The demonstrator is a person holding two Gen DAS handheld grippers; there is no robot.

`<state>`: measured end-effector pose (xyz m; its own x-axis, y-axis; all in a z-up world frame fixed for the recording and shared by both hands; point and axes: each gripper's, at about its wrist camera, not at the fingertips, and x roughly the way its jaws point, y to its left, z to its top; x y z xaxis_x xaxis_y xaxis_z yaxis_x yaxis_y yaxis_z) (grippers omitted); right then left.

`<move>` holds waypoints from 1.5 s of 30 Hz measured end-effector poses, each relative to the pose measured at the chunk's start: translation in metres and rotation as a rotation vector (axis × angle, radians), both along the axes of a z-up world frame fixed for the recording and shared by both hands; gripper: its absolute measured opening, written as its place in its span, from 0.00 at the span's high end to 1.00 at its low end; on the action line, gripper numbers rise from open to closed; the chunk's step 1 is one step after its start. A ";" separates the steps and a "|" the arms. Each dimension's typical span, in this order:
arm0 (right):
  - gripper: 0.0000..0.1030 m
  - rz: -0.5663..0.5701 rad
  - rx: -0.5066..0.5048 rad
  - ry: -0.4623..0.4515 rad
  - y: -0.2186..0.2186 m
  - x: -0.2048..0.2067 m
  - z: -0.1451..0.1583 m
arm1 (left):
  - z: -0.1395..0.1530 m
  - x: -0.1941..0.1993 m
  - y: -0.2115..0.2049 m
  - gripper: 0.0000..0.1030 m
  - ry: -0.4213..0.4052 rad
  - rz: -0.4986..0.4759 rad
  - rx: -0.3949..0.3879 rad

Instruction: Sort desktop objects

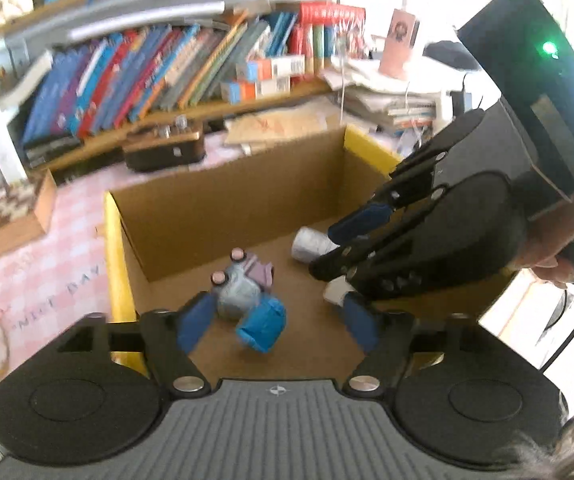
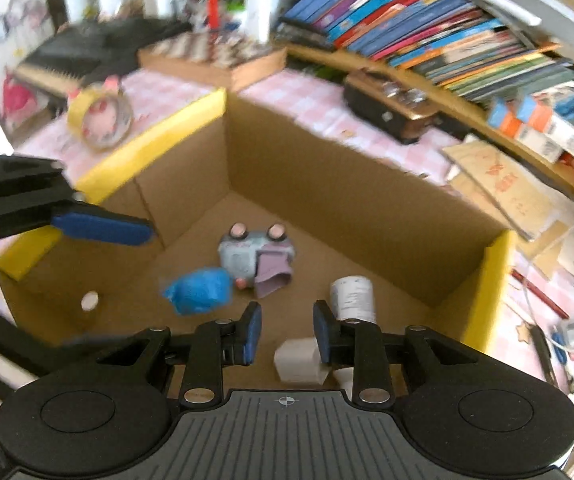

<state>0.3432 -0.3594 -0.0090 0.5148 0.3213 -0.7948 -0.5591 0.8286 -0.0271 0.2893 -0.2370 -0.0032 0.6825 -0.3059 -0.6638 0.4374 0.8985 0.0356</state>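
Note:
A cardboard box with yellow rims (image 1: 116, 256) (image 2: 183, 120) stands on the pink checked desk. On its floor lie a grey-blue toy with pink ears (image 1: 239, 288) (image 2: 247, 256), a blue crumpled object (image 1: 263, 326) (image 2: 201, 290), a white roll (image 1: 311, 244) (image 2: 353, 298) and a white cube (image 2: 299, 360). My left gripper (image 1: 277, 322) is open over the box, above the toy and blue object. My right gripper (image 2: 287, 332) is open and empty above the white cube; it also shows in the left wrist view (image 1: 335, 252).
A yellow tape roll (image 2: 101, 120) lies on the desk left of the box. A checkered wooden box (image 1: 3, 216) (image 2: 215, 58), a dark brown case (image 1: 163, 148) (image 2: 391, 108), paper stacks (image 1: 387, 92) and shelves of books (image 1: 147, 76) surround the box.

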 end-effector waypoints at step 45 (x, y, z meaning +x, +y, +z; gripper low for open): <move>0.55 -0.567 0.157 -0.294 -0.011 -0.192 0.037 | 0.030 -0.139 0.109 0.13 -0.116 0.212 -0.146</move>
